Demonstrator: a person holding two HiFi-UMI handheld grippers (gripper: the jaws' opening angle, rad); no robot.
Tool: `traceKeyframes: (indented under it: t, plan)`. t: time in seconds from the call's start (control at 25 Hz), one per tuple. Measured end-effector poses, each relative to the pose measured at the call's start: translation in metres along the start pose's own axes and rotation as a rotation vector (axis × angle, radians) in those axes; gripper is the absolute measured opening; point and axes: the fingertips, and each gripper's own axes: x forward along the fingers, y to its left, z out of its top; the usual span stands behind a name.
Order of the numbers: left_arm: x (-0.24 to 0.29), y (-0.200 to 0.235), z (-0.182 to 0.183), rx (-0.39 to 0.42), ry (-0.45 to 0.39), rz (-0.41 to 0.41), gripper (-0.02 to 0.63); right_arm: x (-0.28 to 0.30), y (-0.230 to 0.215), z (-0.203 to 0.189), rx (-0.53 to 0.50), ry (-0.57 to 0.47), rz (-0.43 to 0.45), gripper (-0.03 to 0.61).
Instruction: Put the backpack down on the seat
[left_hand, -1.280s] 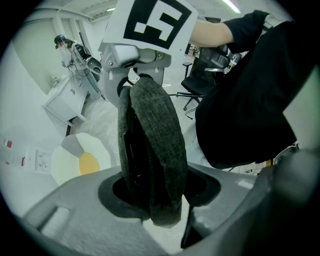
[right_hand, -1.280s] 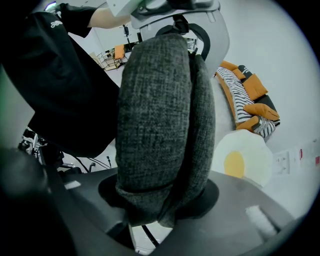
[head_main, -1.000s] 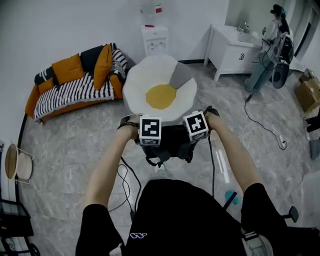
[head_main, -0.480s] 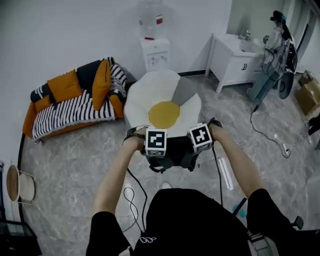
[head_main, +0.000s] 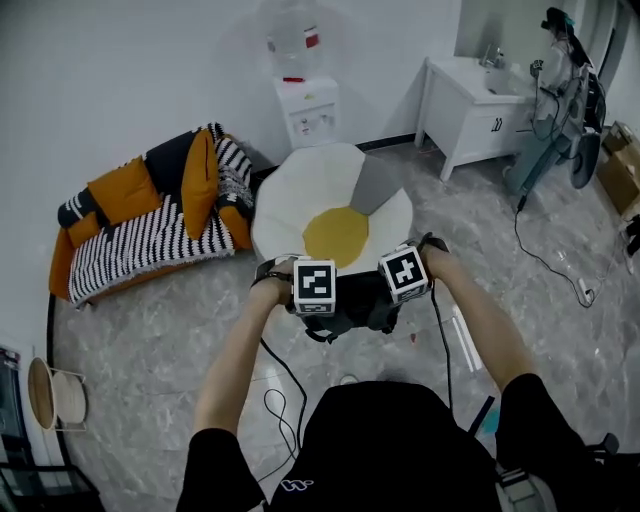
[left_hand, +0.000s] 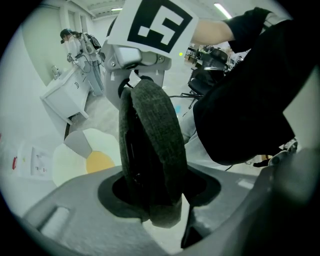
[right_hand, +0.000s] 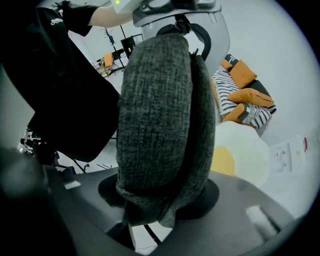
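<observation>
A dark grey backpack (head_main: 352, 304) hangs in the air between my two grippers, in front of my body. My left gripper (head_main: 317, 299) is shut on one padded grey strap (left_hand: 152, 150), which stands upright between its jaws. My right gripper (head_main: 399, 293) is shut on the other padded strap (right_hand: 160, 125). Just beyond the grippers on the floor lies the seat (head_main: 336, 200), shaped like a fried egg, white with a yellow middle. The seat (left_hand: 82, 159) shows behind the strap at the left, and the seat (right_hand: 242, 152) shows at the right of the other strap.
A striped sofa (head_main: 140, 240) with orange cushions stands left of the seat. A water dispenser (head_main: 305, 100) and a white cabinet (head_main: 472, 105) stand along the far wall. Cables (head_main: 285, 385) trail over the marble floor near my feet. Equipment (head_main: 562, 95) is at the far right.
The seat has come closer to the grippers as I stepped towards it. Both grippers keep their hold on the backpack's straps.
</observation>
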Motion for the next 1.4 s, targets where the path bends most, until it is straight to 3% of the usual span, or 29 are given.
traceKeyframes:
  t: [0.36,0.92,1.2,1.4]
  plan:
    - [0.010,0.072,-0.003,-0.062,-0.009,-0.045,0.224,0.007,-0.070,-0.035,-0.037,-0.010,0.039,0.210]
    - [-0.013,0.286,0.005,-0.208,-0.034,0.001,0.225,-0.034,-0.270,-0.136,-0.184,-0.002,0.058,0.209]
    - [-0.006,0.328,-0.001,-0.257,-0.080,0.011,0.226,-0.035,-0.315,-0.155,-0.210,0.049,0.077,0.209]
    - [0.007,0.347,-0.023,-0.275,-0.098,-0.024,0.227,-0.022,-0.340,-0.143,-0.225,0.041,0.106,0.209]
